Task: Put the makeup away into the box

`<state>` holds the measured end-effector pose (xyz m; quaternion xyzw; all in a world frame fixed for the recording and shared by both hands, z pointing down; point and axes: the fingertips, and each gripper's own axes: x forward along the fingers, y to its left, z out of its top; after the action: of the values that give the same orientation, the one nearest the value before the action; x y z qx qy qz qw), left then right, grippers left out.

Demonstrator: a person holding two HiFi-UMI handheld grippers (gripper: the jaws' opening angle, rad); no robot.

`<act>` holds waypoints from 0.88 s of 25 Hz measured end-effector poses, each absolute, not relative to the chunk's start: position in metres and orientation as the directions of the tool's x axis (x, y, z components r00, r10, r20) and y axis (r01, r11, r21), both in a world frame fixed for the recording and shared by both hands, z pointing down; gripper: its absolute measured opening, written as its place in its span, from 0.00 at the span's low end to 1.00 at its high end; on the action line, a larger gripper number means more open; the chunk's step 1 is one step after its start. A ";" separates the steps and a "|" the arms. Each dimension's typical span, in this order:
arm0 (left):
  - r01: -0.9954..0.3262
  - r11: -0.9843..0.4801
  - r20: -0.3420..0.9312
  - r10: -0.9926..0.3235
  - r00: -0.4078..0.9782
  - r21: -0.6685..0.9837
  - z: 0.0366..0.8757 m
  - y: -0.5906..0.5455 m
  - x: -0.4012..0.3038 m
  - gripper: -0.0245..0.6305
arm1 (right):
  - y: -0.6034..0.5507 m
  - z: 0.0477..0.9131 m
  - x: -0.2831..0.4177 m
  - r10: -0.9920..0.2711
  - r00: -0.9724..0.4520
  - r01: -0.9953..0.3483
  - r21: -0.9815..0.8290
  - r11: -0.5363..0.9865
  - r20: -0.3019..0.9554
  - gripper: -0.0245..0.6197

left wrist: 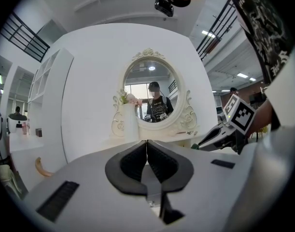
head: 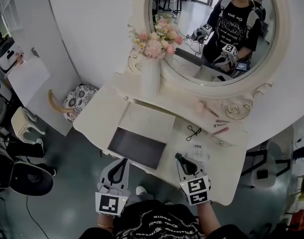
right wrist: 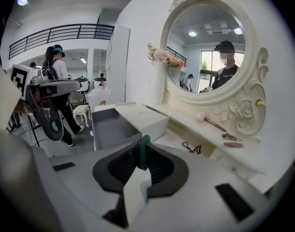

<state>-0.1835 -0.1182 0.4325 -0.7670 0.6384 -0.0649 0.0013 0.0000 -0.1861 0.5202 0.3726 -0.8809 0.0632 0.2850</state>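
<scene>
Left gripper (head: 123, 162): jaws together, nothing between them. It hangs just off the near edge of the desk (head: 98, 117), in front of the box (head: 137, 148). Box: open, the grey inside looks bare, and the white lid (head: 148, 119) lies flat behind it, touching. Right gripper (head: 179, 158): jaws clamped on a thin teal stick (right wrist: 144, 146) that stands upright between the pads with only its top showing. I take it for a liner or pencil but cannot tell which. This gripper is at the desk's near edge, just right of the box. Step in hand, as I judge it: carry the stick left over the grey inside and set it down. Notes for doing it well: hold the clamp until the tip has cleared the box's right wall, go low before parting the jaws so the stick neither bounces nor rolls out, and lay it along a wall to leave room. The left gripper should stay clear of the path. Not yet boxed, to the right: the black eyelash curler (head: 193, 132) on the desk, and on the ledge under the mirror a pink-headed roller (head: 204, 107), tweezers (head: 220, 123) and a pink stick (head: 221, 131).
</scene>
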 end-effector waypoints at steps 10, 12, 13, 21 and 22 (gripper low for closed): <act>-0.980 -0.181 0.090 -0.981 0.173 -0.084 0.433 -0.115 -0.232 0.06 | -0.195 0.520 -0.070 -0.597 -0.597 -0.651 0.110 0.751 0.536 0.13; -0.983 -0.165 0.085 -0.984 0.158 -0.080 0.431 -0.111 -0.243 0.06 | -0.191 0.523 -0.079 -0.580 -0.605 -0.636 0.108 0.764 0.545 0.13; -0.985 -0.157 0.086 -0.985 0.150 -0.078 0.432 -0.109 -0.248 0.06 | -0.190 0.524 -0.084 -0.575 -0.609 -0.630 0.107 0.769 0.547 0.13; -0.987 -0.143 0.095 -0.986 0.136 -0.076 0.435 -0.103 -0.267 0.06 | -0.190 0.522 -0.123 -0.529 -0.653 -0.568 0.112 0.815 0.541 0.13; -0.987 -0.140 0.098 -0.986 0.133 -0.072 0.435 -0.102 -0.269 0.06 | -0.190 0.523 -0.129 -0.519 -0.658 -0.557 0.110 0.823 0.546 0.13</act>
<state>-0.2687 -0.1021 0.4353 -0.7526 0.6557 -0.0608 -0.0048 -0.1289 -0.1896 0.5233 0.2957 -0.9098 0.0334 0.2894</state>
